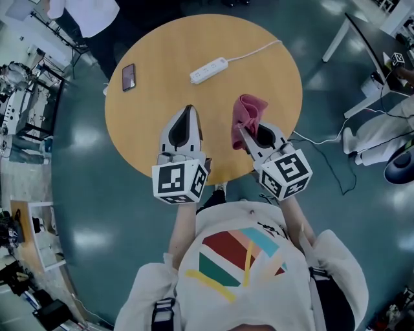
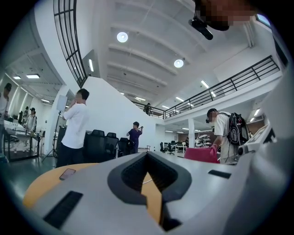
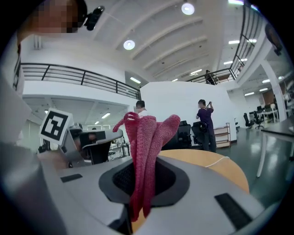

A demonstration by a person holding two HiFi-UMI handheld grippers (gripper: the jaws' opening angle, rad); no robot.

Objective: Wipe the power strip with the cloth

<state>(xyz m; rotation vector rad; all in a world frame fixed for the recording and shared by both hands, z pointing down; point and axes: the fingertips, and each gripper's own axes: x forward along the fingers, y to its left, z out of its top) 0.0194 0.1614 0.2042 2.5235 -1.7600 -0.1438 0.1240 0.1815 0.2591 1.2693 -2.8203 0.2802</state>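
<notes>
White power strip (image 1: 209, 70) lies flat on the far middle of the round wooden table (image 1: 162, 45), slightly angled, nothing touching it. Its white cable (image 1: 259, 50) runs off from its right end to the far right table edge. Pink-red knit cloth (image 1: 248, 113) is well apart from the strip, nearer and a bit right, bunched and sticking up out of the right gripper (image 1: 242, 132). Right gripper jaws are clamped on the cloth; folds stand up above the jaws and a bit hangs below them. Left gripper (image 1: 189, 110) is beside it on the left, jaws fully closed with nothing between them, only table surface showing through the gap behind the tips. Both grippers are over the near part of the table and point toward the far side; neither touches the strip. Dark phone (image 1: 129, 76) lies flat at the far left of the table, left of the strip. Person in a white shirt (image 1: 90, 16) stands beyond the far left edge. Floor around is dark and glossy.
</notes>
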